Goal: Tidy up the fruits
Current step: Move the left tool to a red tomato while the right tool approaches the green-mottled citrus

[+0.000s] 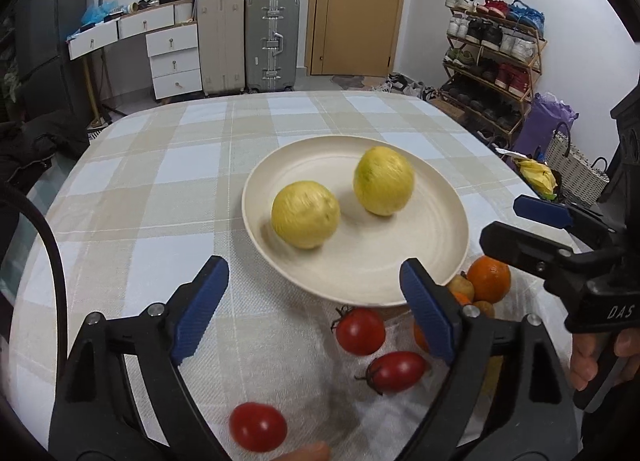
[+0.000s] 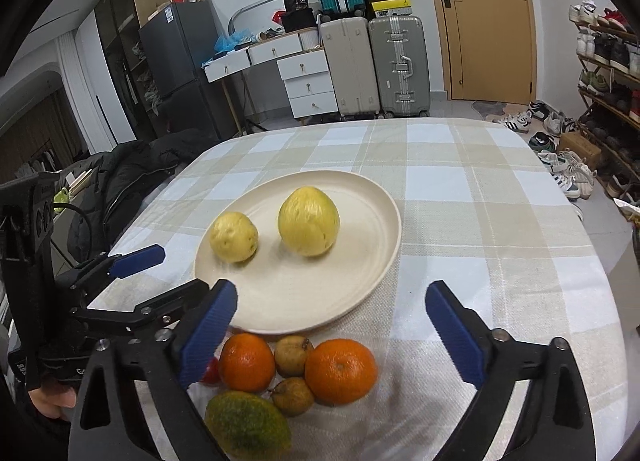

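Observation:
A cream plate on the checked tablecloth holds two yellow round fruits, also seen in the right wrist view. My left gripper is open and empty, just before the plate's near rim, above three red tomatoes. My right gripper is open and empty, above two oranges, two small brown fruits and a green-yellow mango. The right gripper also shows in the left wrist view.
The table has a rounded edge with a drop on all sides. Suitcases, a white drawer unit, a door and a shoe rack stand beyond. A dark coat lies left of the table.

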Available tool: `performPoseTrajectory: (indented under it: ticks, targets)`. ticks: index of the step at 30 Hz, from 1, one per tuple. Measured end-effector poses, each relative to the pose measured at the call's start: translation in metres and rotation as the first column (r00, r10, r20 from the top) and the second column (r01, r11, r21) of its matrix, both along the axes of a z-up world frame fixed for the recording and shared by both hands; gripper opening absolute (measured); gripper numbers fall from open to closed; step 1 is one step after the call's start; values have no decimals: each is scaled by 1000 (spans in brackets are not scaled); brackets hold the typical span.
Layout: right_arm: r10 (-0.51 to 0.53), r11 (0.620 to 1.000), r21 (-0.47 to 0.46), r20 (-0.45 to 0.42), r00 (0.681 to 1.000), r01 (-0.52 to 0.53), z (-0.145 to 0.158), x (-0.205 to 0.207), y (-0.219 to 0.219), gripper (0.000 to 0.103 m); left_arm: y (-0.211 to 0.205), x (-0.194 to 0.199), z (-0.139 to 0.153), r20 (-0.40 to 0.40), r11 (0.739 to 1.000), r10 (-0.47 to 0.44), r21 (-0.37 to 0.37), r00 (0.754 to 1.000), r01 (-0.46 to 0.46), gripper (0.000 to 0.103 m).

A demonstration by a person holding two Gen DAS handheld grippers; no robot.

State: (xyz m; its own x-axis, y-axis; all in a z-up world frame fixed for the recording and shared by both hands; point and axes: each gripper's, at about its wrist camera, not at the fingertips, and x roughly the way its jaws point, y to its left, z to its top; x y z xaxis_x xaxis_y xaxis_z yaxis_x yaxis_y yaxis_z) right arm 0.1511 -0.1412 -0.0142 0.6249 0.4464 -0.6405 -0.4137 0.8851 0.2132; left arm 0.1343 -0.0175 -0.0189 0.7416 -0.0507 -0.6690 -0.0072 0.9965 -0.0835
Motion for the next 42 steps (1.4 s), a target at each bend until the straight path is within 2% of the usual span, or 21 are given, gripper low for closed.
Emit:
performPoseTrajectory:
  ticks: [3, 12, 20, 31, 42]
  targets:
    - [-8, 1000, 2, 20, 1000, 8, 6, -9, -6, 103, 5, -13, 6, 13, 1000, 11, 5, 1000, -11, 102]
    - [15, 999, -29, 11, 1000, -15, 10, -37, -8, 103, 20, -61, 24, 42, 999, 41, 23, 998, -42, 102]
    - [20, 999, -39, -15, 1000, -21, 5, -56, -6, 103, 23, -91, 19, 18, 999, 45, 30, 999, -46, 102]
    - [32, 999, -40, -56, 998, -34, -2, -59, -2, 103, 14, -90, 7, -39, 998, 29, 51, 999, -27, 102]
    - [63, 995, -72, -132, 989, -73, -22, -57, 11, 103, 26, -75, -11, -108, 997, 70, 28, 992, -67, 102]
